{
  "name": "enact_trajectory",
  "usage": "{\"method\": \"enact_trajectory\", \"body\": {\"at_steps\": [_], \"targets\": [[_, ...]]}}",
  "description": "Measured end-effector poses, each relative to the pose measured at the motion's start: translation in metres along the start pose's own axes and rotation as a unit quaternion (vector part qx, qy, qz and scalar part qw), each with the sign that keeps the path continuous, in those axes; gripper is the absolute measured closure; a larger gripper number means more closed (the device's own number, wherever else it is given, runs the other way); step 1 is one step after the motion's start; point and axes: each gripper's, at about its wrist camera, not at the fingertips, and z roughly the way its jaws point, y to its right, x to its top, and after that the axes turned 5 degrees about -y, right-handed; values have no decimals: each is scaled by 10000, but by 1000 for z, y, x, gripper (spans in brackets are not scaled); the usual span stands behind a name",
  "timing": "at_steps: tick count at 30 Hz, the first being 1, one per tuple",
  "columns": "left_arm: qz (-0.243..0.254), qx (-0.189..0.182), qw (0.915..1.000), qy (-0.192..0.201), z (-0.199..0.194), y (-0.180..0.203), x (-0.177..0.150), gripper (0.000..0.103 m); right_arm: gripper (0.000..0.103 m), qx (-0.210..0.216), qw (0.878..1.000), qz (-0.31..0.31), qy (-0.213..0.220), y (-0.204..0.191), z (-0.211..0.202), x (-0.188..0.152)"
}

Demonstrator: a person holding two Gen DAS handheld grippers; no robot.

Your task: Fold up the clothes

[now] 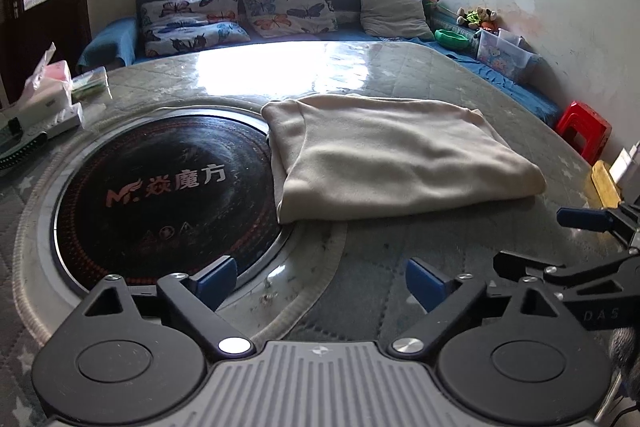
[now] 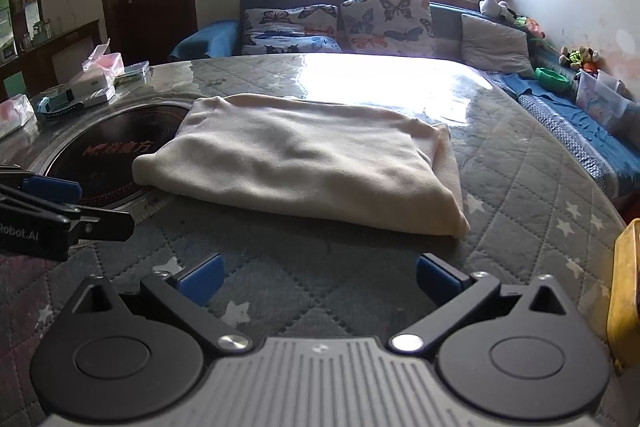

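A cream garment [image 1: 396, 155] lies folded into a neat rectangle on the quilted round table [image 1: 460, 251]; it also shows in the right wrist view [image 2: 304, 163]. Its left edge overlaps the black round cooktop [image 1: 160, 195]. My left gripper [image 1: 320, 283] is open and empty, low over the table a little in front of the garment. My right gripper [image 2: 318, 279] is open and empty, just in front of the garment's near edge. The right gripper shows at the right edge of the left wrist view [image 1: 560, 247], the left gripper at the left edge of the right wrist view [image 2: 96, 207].
Tissue packs and small boxes [image 1: 52, 99] sit at the table's left. A yellow object [image 2: 624, 291] is at the right edge. Behind the table is a blue sofa with butterfly cushions [image 1: 288, 3], toys and a red stool [image 1: 584, 131].
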Motion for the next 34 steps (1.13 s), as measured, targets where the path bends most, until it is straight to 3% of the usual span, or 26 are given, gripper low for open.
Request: {"method": "enact_trajectory", "body": {"at_steps": [3, 34], "targets": [[32, 55, 10000, 77, -5, 1, -4, 0, 0, -25, 10000, 65, 12, -1, -2, -2], [-81, 197, 9995, 231, -30, 9, -35, 0, 0, -99, 9998, 94, 127, -16, -16, -26]]}}
